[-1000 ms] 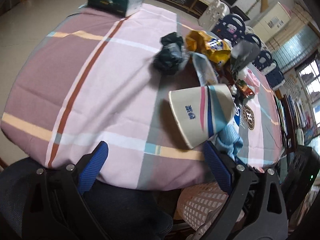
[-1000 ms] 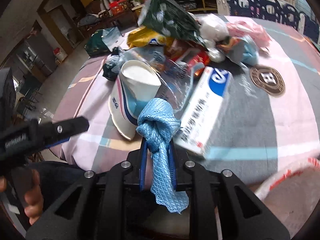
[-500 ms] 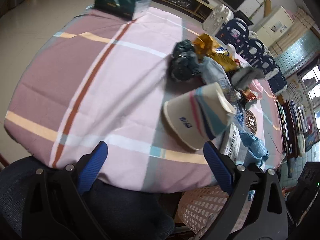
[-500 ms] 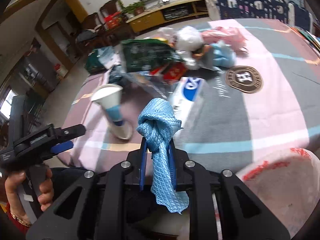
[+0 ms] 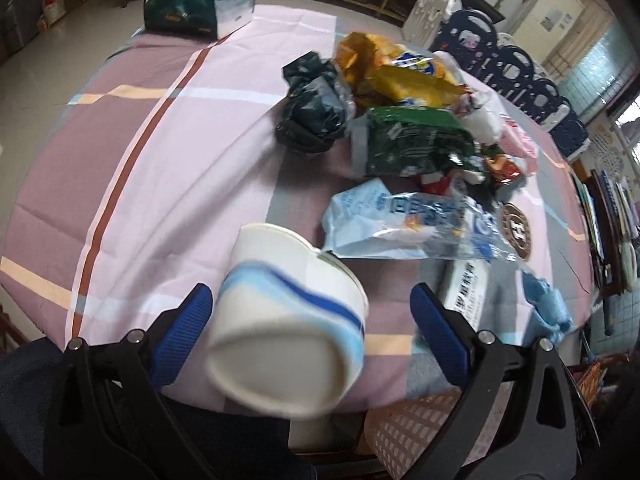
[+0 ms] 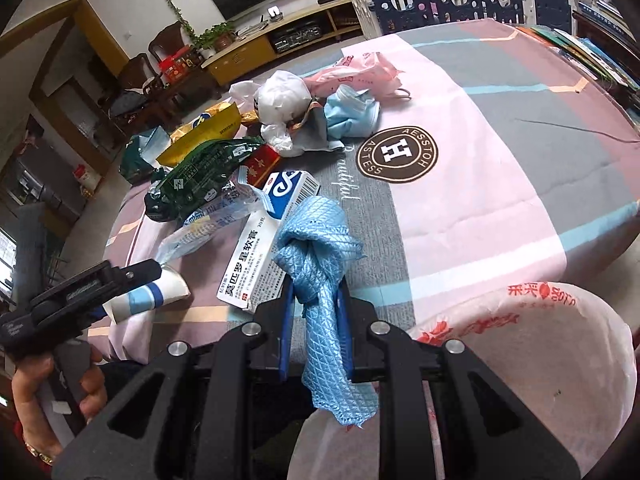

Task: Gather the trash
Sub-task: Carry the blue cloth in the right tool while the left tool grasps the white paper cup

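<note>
The paper cup (image 5: 288,320) lies tipped over at the near edge of the table (image 5: 168,152), base toward the camera, right between the blue pads of the left gripper (image 5: 308,316) — jaws wide apart, neither pad touching it that I can see. It is blurred, so its exact lean is hard to call. Over on the right gripper (image 6: 316,300), the jaws are pinched tight on a knotted blue cloth (image 6: 320,248), which droops soft and limp below the knot. That cup looks light and thin-walled; I'd judge it crushes easily and skids on the tablecloth, so a gentle squeeze across the middle of its wall seems best. The rest of the trash — a green wrapper (image 5: 412,144), a black bag (image 5: 312,108), a white box (image 6: 256,268) — sits heaped mid-table. A basket (image 5: 416,428) waits below the table edge, and a bag-lined bin (image 6: 532,344) sits just beside the right gripper.
</note>
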